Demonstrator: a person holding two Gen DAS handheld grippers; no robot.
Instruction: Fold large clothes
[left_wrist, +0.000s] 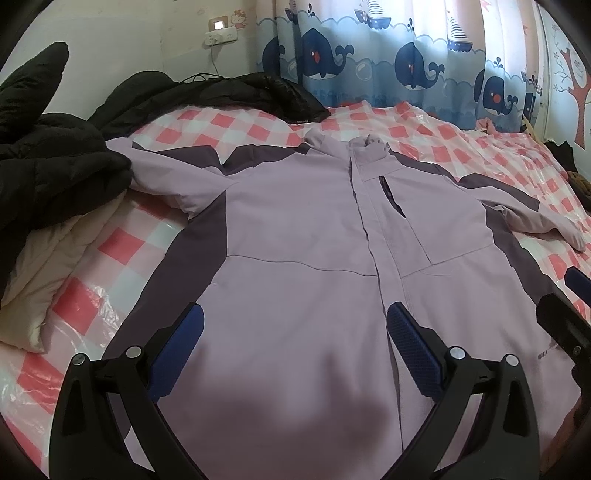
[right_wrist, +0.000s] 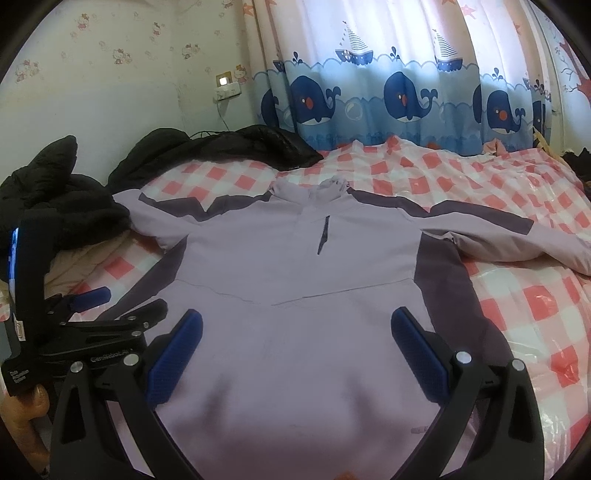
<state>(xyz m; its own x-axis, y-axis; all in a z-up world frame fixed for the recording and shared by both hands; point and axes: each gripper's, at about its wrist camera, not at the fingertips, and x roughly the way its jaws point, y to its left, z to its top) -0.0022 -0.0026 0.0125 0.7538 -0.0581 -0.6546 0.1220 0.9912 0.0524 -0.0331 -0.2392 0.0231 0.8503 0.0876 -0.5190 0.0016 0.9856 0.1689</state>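
Note:
A large lilac jacket (left_wrist: 303, 221) with dark purple side and shoulder panels lies face up and spread flat on the bed, collar toward the curtain, sleeves out to both sides. It also shows in the right wrist view (right_wrist: 295, 251). My left gripper (left_wrist: 295, 325) is open and empty, hovering over the jacket's lower front. My right gripper (right_wrist: 295, 328) is open and empty over the lower front too. The left gripper (right_wrist: 96, 306) shows at the left of the right wrist view, near the jacket's left hem. The right gripper's fingertip (left_wrist: 576, 280) shows at the right edge of the left wrist view.
The bed has a pink and white checked cover (left_wrist: 229, 129) under clear plastic. Black padded coats (left_wrist: 55, 162) are piled at the left and along the back (right_wrist: 229, 147). A cream quilt (left_wrist: 48, 258) lies at the left. A whale curtain (right_wrist: 406, 96) hangs behind.

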